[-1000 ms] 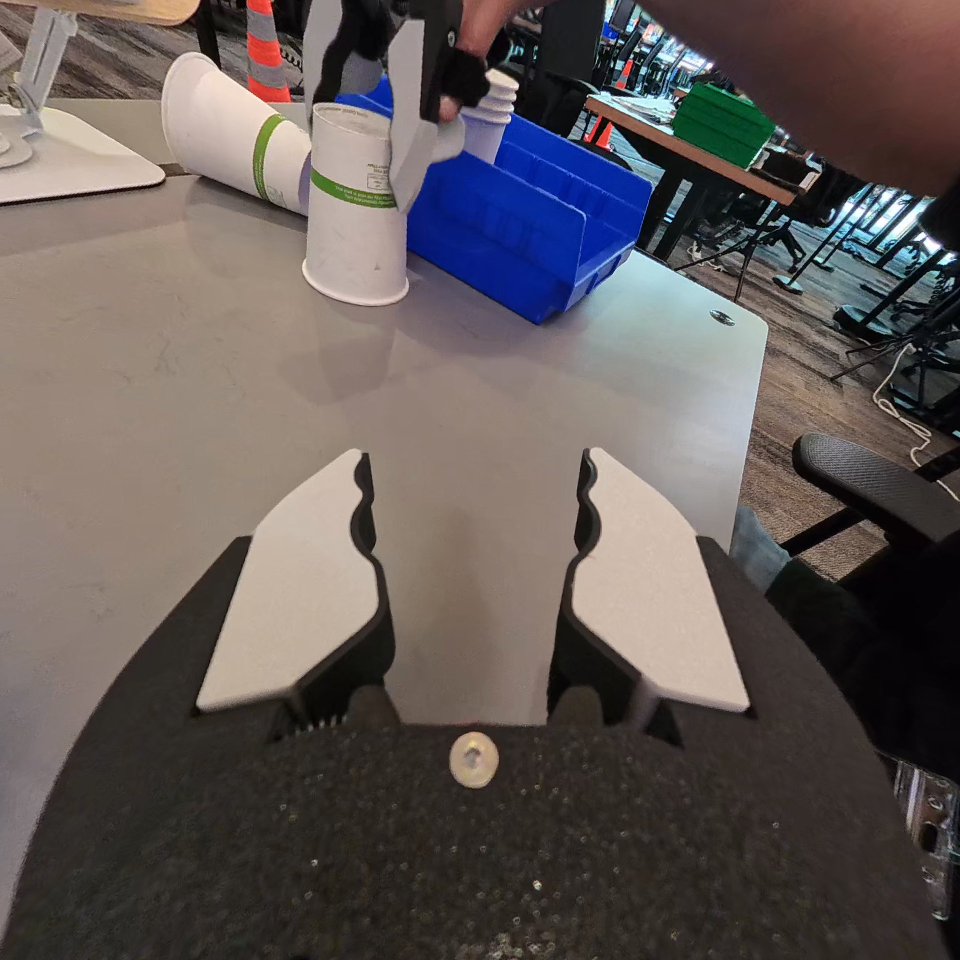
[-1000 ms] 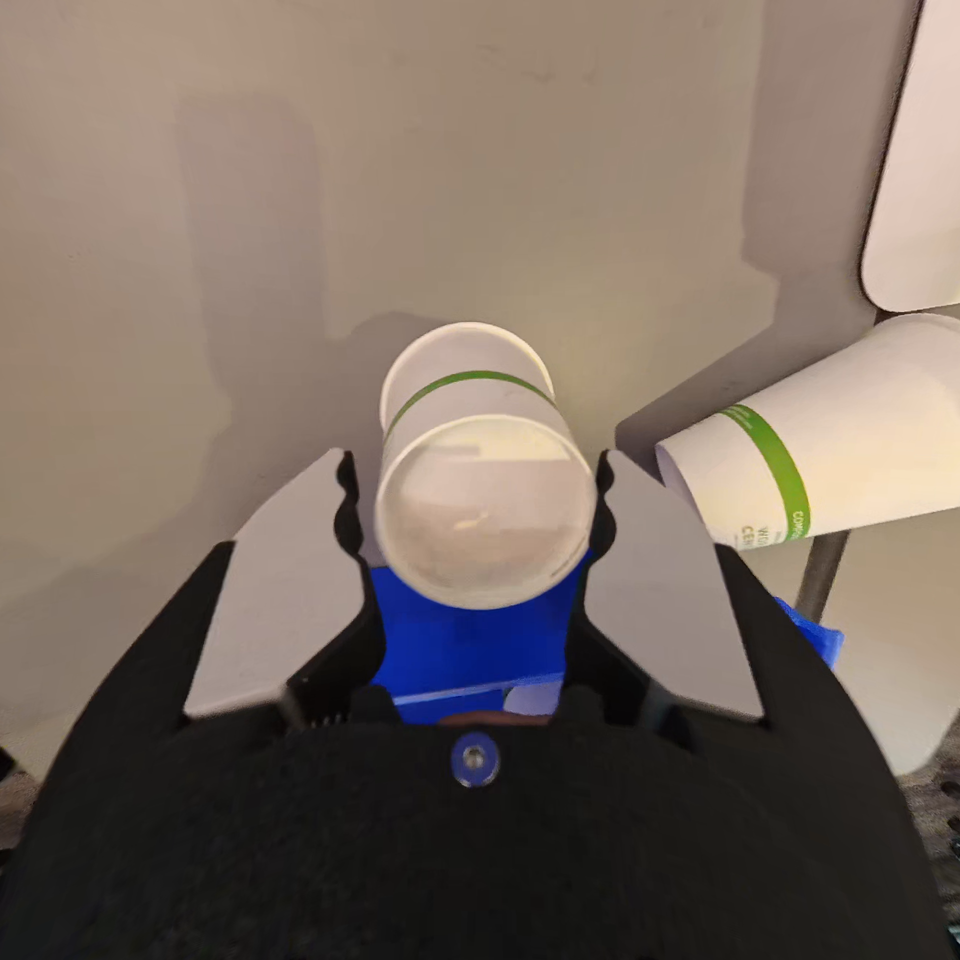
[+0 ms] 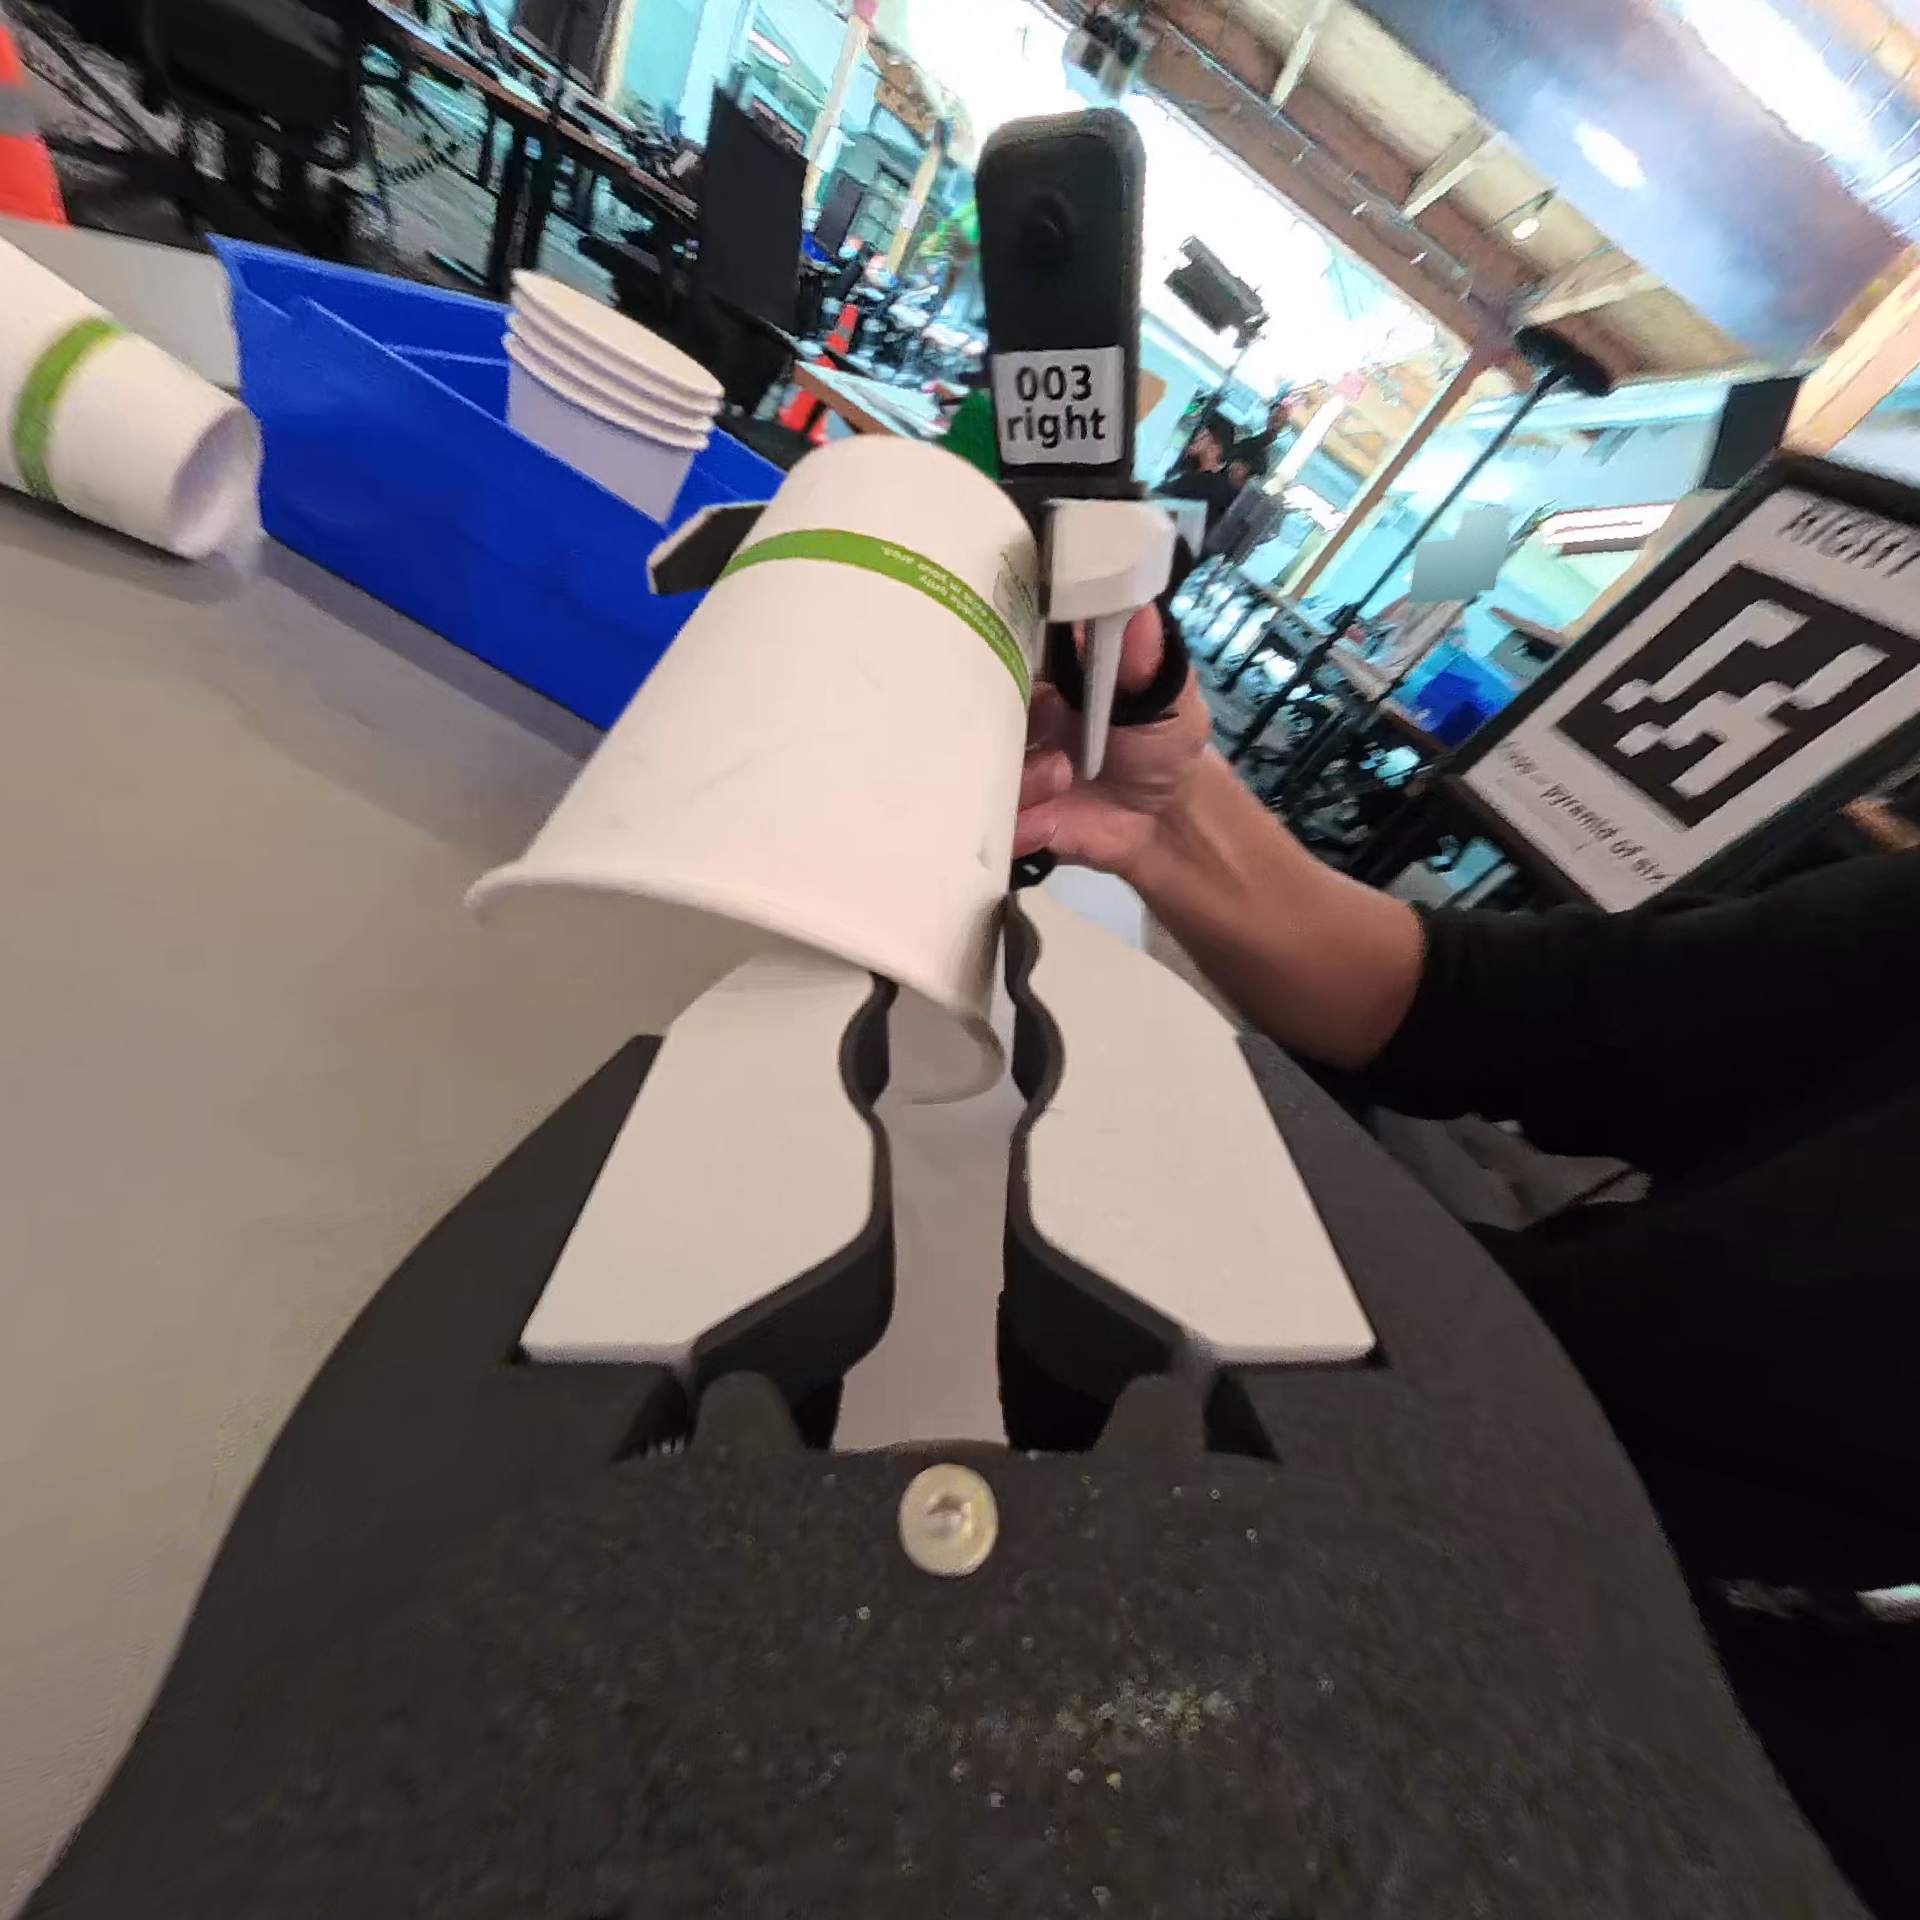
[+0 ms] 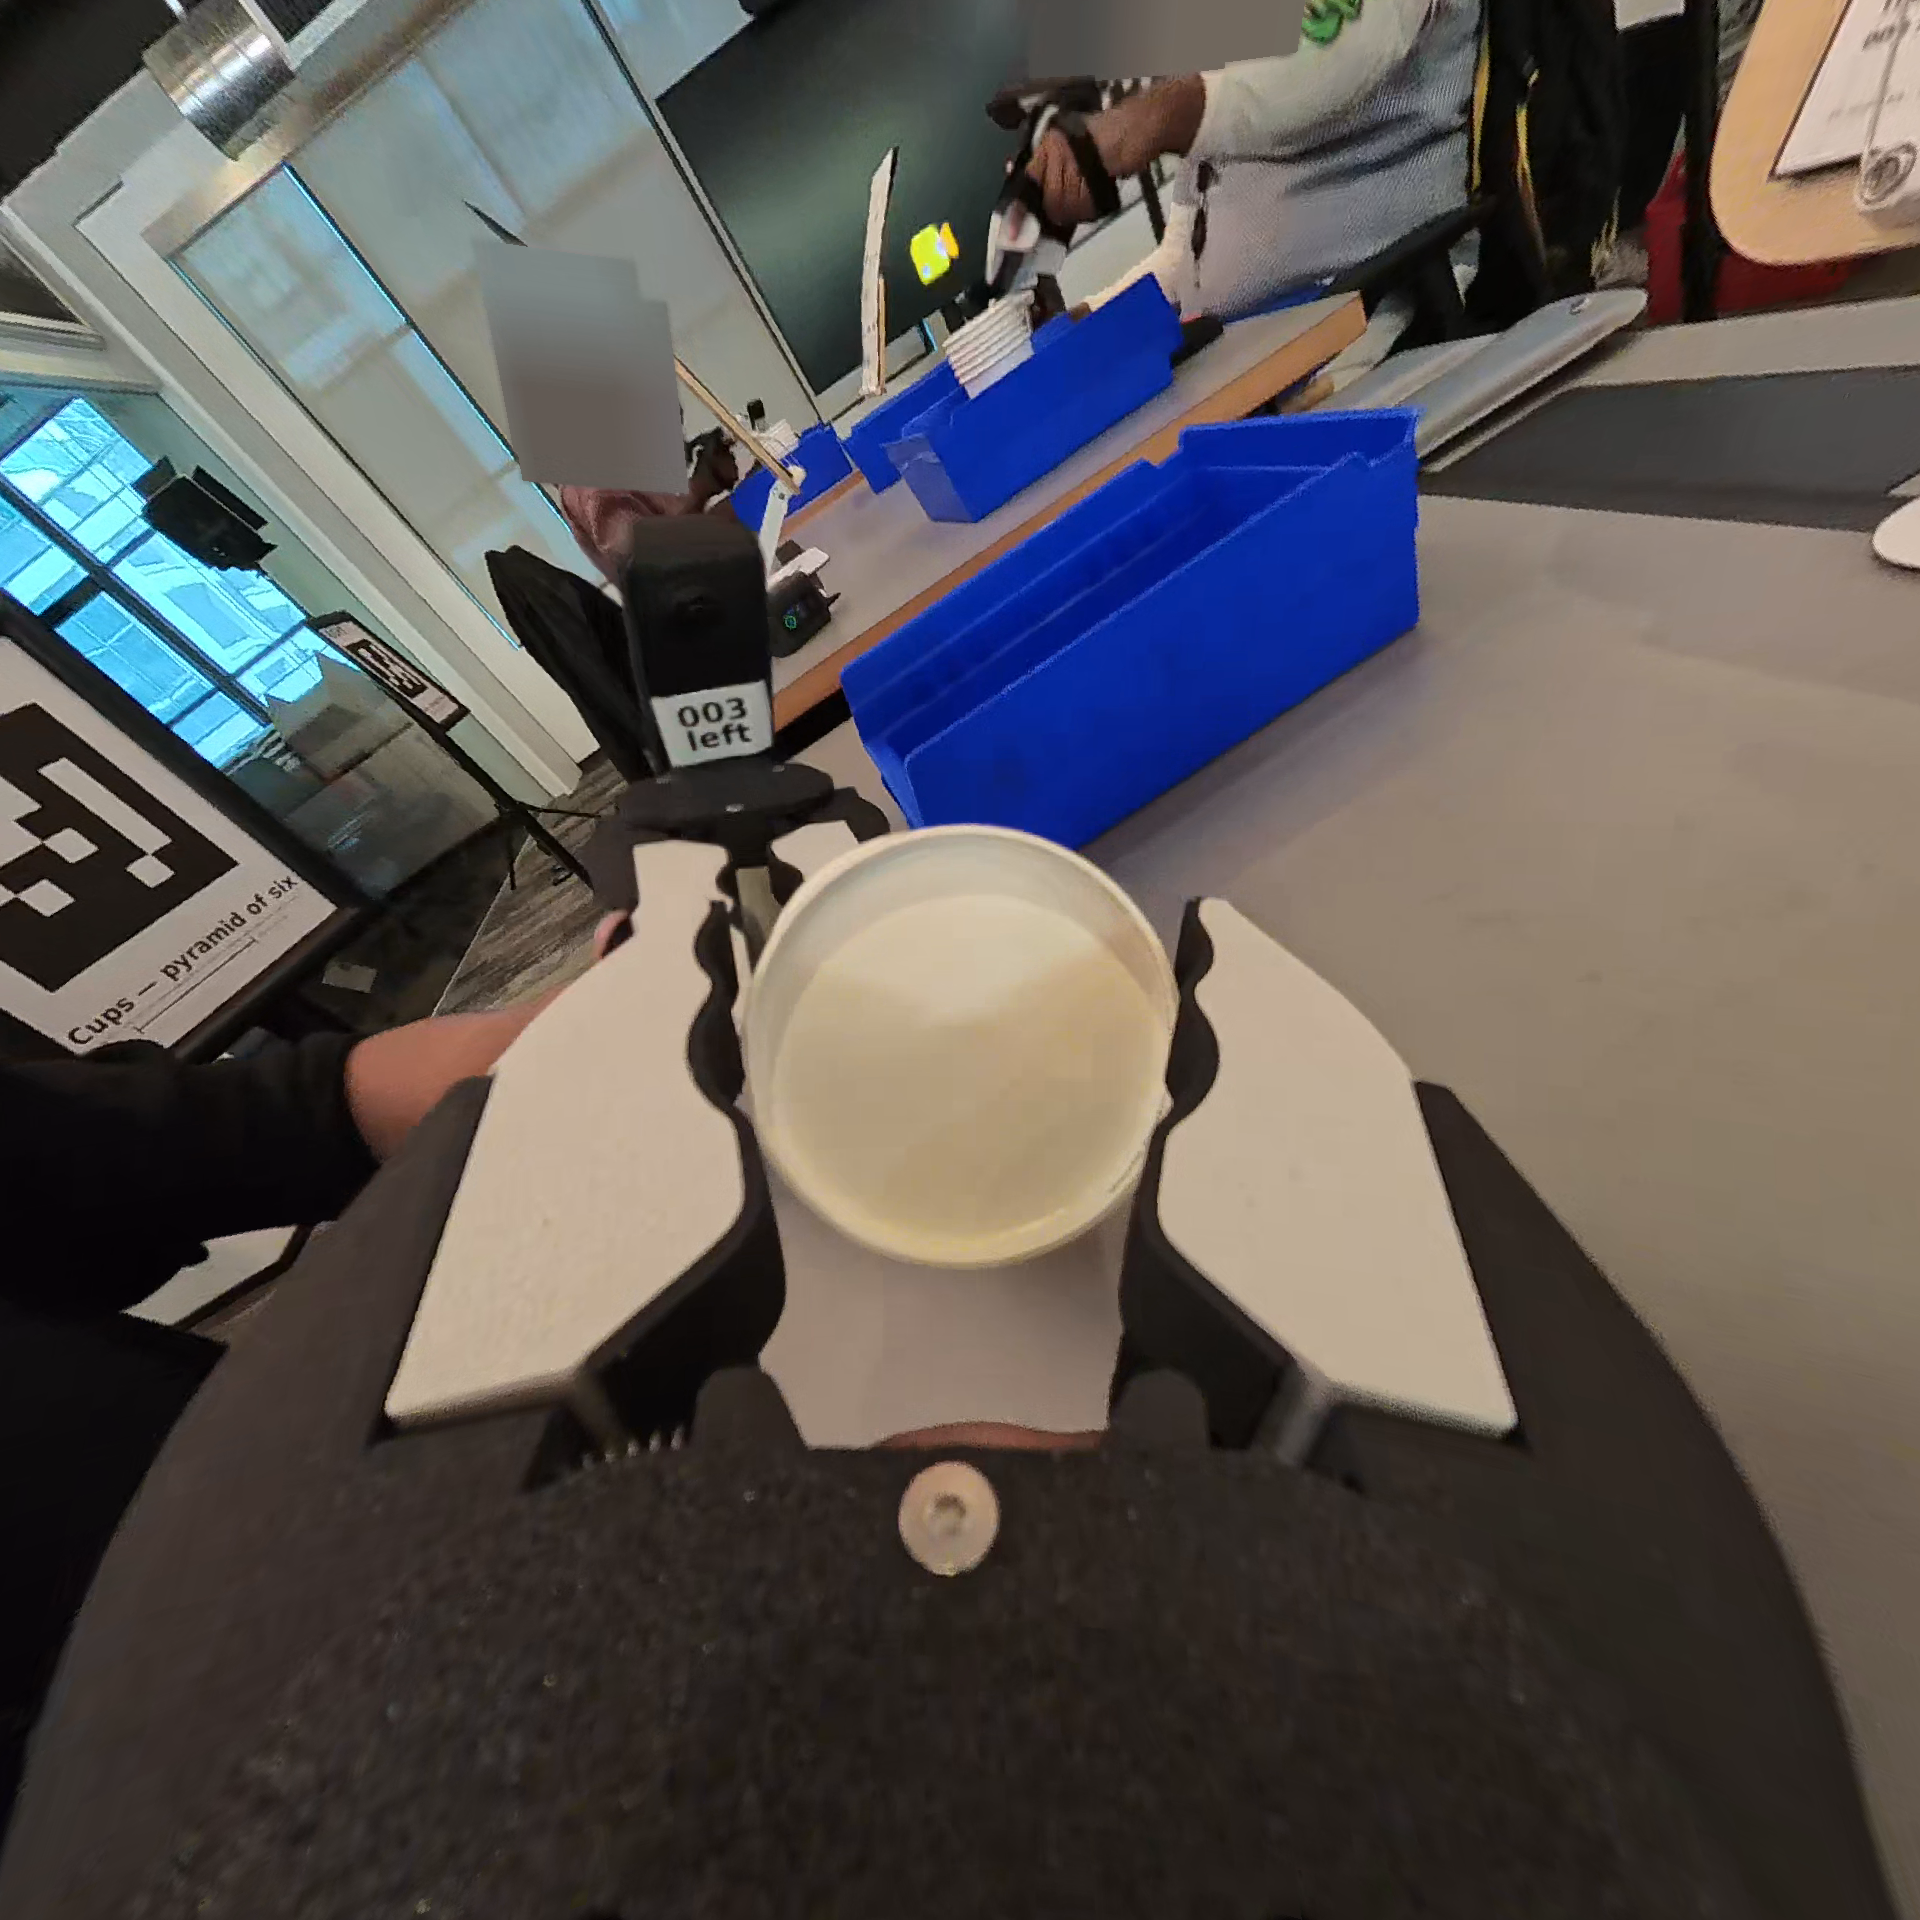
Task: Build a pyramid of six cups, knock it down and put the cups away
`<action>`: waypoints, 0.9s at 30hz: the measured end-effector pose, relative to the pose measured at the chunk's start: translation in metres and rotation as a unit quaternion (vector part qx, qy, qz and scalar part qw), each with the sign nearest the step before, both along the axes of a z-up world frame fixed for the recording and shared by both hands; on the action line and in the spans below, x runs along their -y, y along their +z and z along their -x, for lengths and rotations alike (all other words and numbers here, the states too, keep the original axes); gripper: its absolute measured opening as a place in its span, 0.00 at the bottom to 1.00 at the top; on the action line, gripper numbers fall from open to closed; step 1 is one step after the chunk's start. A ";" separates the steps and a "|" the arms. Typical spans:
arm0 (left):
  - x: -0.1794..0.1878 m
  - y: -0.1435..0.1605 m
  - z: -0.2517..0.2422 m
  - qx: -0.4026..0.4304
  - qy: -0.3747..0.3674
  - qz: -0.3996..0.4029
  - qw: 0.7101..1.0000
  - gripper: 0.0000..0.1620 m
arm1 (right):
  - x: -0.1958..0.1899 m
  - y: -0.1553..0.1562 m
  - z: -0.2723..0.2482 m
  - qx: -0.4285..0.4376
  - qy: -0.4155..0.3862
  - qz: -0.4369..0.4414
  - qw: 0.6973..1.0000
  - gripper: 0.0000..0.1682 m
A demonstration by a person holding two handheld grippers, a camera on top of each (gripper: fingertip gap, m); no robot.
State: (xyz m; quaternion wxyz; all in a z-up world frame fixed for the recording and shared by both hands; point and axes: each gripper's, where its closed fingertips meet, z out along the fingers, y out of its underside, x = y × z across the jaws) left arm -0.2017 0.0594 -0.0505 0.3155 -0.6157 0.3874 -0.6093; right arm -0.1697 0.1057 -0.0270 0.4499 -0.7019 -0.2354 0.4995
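The right gripper point(image 4: 961, 1049) clamps its jaws on the cup point(image 3: 831, 727) near its base, above the desk point(image 3: 208, 935), while the left gripper point(image 3: 945, 1023) closes its jaws on the rim, probably to take it over for the bin point(image 4: 1143, 665).

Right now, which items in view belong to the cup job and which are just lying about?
Job:
held cup, in right claw and left claw
nested cups
blue bin
lying cup

Lying about:
marker board
orange cone
far blue bins
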 end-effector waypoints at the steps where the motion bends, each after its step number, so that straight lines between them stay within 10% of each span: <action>1: 0.001 0.001 0.000 0.012 -0.013 0.022 1.000 0.07 | 0.001 -0.004 -0.001 0.006 0.004 0.003 1.000 0.48; 11: 0.005 0.004 0.014 -0.012 -0.043 -0.019 0.999 0.00 | 0.018 -0.014 -0.021 0.157 0.037 -0.080 0.984 0.51; 18: 0.025 -0.016 0.012 -0.106 -0.075 -0.111 0.985 0.00 | 0.040 -0.009 -0.002 0.412 0.096 -0.185 0.887 0.56; 27: 0.058 -0.027 0.003 -0.152 -0.116 -0.206 0.960 0.00 | 0.058 -0.052 0.037 0.419 0.361 0.061 0.831 0.51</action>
